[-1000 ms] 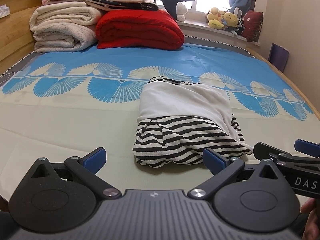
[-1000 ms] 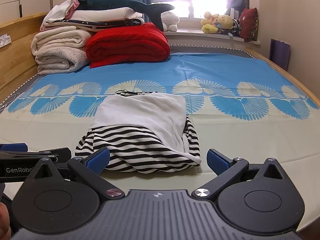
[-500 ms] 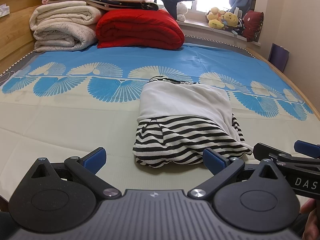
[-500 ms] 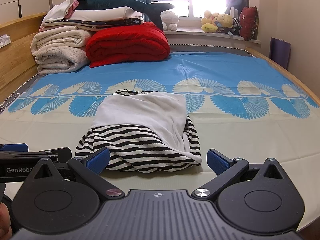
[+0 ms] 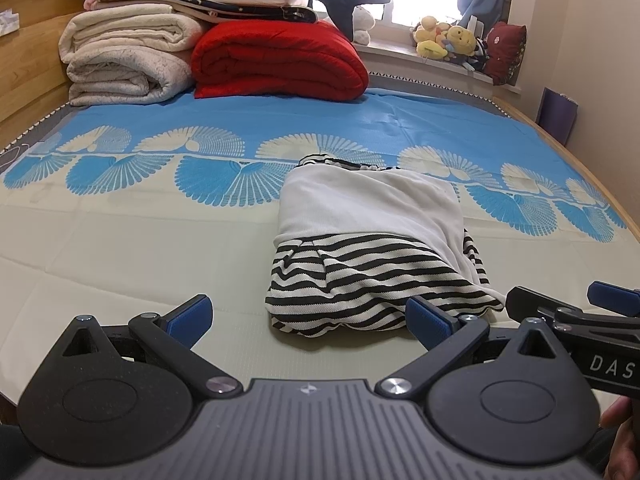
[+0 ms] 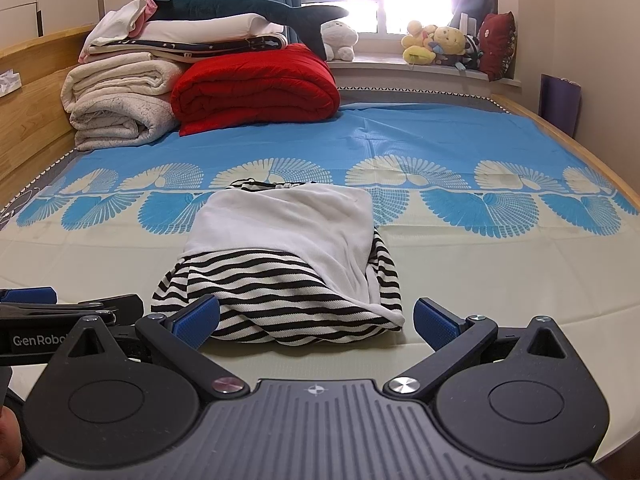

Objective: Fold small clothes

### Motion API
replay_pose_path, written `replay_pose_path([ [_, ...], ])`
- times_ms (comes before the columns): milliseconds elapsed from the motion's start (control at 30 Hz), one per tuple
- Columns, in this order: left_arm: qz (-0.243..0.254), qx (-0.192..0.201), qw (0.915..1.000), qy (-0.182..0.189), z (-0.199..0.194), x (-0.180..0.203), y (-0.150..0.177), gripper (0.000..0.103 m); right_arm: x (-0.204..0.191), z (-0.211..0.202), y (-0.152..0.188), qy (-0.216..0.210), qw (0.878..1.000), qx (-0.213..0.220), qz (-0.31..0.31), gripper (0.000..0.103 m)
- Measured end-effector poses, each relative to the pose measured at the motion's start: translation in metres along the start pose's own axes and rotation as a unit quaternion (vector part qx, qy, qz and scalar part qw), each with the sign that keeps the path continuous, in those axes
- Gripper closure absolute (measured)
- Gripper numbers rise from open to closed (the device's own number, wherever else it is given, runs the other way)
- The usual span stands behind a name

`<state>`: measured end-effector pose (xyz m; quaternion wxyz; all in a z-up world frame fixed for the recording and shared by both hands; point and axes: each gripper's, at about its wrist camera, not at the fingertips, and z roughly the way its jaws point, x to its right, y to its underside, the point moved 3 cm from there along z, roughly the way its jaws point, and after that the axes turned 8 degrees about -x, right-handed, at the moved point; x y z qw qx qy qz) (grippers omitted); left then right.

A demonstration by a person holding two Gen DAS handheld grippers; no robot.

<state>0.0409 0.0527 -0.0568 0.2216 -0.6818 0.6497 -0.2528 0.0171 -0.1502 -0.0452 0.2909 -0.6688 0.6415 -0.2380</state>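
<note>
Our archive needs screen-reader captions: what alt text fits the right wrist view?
A folded black-and-white striped garment lies on a blue-patterned bed sheet, just beyond the open right gripper. Folded blankets and plush toys sit behind.

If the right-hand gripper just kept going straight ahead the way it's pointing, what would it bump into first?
Most likely the folded black-and-white striped garment lying on the bed. It sits directly ahead of the open right gripper, its near edge between the blue-padded fingers. Depth is hard to judge, so it might skim over the top.

"DAS" on right gripper (image 5: 612,308), "GenRobo" on left gripper (image 6: 72,308)
</note>
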Motion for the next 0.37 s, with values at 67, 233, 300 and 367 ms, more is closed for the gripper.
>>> replay_pose_path([
  [67, 0.000, 0.000, 1.0000, 0.000, 0.0000, 0.0000, 0.0001, 0.000, 0.0000, 0.0000, 0.0001, 0.000, 1.000, 0.000, 0.000, 0.001],
  [233, 0.001, 0.005, 1.0000, 0.000, -0.0011, 0.0010, -0.0008, 0.000, 0.0002, -0.0002, 0.0000, 0.000, 1.000, 0.000, 0.000, 0.001],
  [300, 0.000, 0.002, 1.0000, -0.001, -0.0006, 0.0013, -0.0006, 0.000, -0.0004, 0.0000, 0.0000, 0.001, 1.000, -0.001, -0.001, 0.001],
  [367, 0.000, 0.004, 1.0000, -0.004, -0.0012, 0.0022, -0.0010, 0.000, -0.0011, 0.0000, 0.0002, 0.001, 1.000, -0.001, -0.001, 0.001],
])
